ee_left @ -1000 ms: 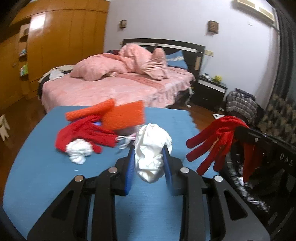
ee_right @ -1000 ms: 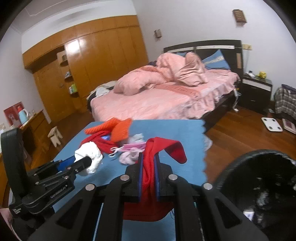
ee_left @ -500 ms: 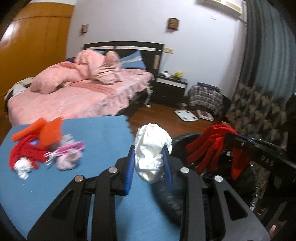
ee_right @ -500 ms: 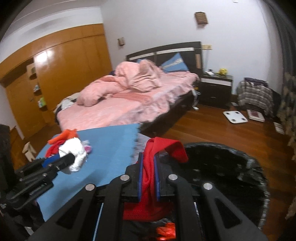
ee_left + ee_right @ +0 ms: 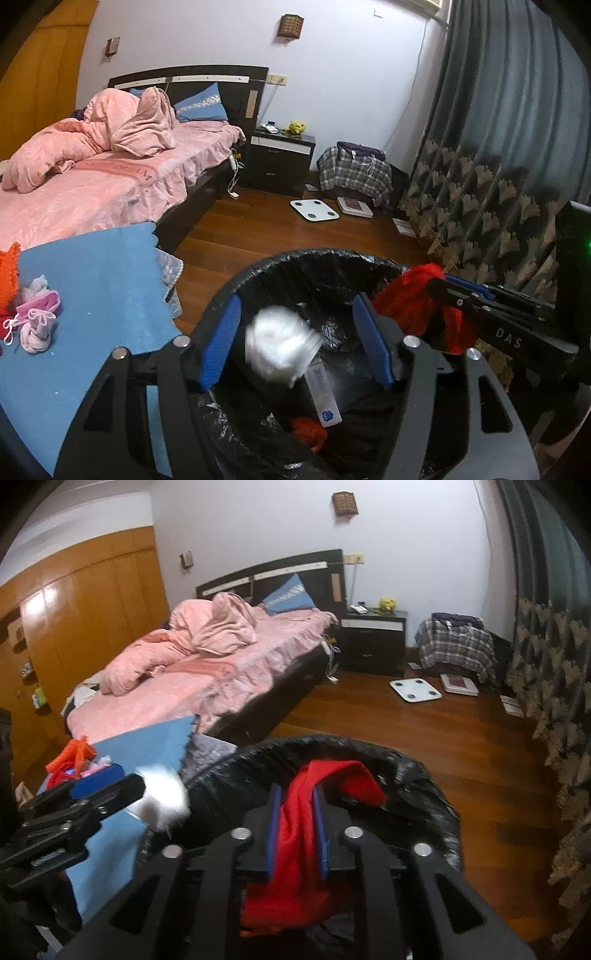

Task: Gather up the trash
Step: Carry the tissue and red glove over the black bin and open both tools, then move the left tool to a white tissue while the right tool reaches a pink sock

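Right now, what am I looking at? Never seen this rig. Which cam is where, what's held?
No robot: a person holds a two-finger gripper in each hand, each with a fisheye camera looking along its fingers. In the left wrist view, the left gripper is open above the black-lined trash bin, with a blurred white wad between its pads, apparently dropping. In the right wrist view, the right gripper is shut on a red cloth over the same bin. The blue table beside it carries pink items and orange fabric.
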Tool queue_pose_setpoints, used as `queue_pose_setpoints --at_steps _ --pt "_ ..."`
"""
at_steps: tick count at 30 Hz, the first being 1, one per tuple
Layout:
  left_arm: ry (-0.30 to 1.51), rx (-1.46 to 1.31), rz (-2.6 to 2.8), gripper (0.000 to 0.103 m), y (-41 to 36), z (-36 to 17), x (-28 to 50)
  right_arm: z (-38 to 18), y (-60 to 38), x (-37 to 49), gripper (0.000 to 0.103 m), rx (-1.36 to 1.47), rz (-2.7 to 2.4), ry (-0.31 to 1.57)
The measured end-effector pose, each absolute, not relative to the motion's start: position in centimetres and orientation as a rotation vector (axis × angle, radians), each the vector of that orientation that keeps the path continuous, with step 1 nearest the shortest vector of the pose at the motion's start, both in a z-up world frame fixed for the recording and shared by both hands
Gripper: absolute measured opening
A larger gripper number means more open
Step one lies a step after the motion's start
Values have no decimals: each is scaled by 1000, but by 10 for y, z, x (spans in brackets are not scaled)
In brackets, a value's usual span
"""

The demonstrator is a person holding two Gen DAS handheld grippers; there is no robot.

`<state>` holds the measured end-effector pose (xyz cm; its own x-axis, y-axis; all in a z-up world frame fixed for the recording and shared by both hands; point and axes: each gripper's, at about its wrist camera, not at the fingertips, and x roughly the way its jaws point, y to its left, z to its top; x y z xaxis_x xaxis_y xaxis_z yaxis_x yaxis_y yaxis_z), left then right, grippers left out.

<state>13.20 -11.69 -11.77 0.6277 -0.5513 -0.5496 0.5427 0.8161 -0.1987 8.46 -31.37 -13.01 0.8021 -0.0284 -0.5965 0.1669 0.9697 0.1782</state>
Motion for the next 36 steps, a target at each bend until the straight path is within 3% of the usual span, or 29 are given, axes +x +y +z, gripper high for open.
queue_pose_setpoints --at_steps 2,4,5,8,21,36 --pt "633 -12 -611 70 -112 -120 130 -133 -317 81 44 229 -120 633" --pt "627 -15 -588 75 -104 -119 129 -134 -318 79 65 226 -129 635" --pt "616 -17 -564 79 -96 -118 127 -134 -317 78 82 224 -138 627" --pt "583 -8 -498 88 -72 -113 122 -130 -309 77 97 215 -140 606" --pt "593 -26 -141 90 75 -118 119 -123 -179 127 97 140 107 590" --pt "655 -98 149 90 214 -150 147 -154 -41 201 97 84 248 645"
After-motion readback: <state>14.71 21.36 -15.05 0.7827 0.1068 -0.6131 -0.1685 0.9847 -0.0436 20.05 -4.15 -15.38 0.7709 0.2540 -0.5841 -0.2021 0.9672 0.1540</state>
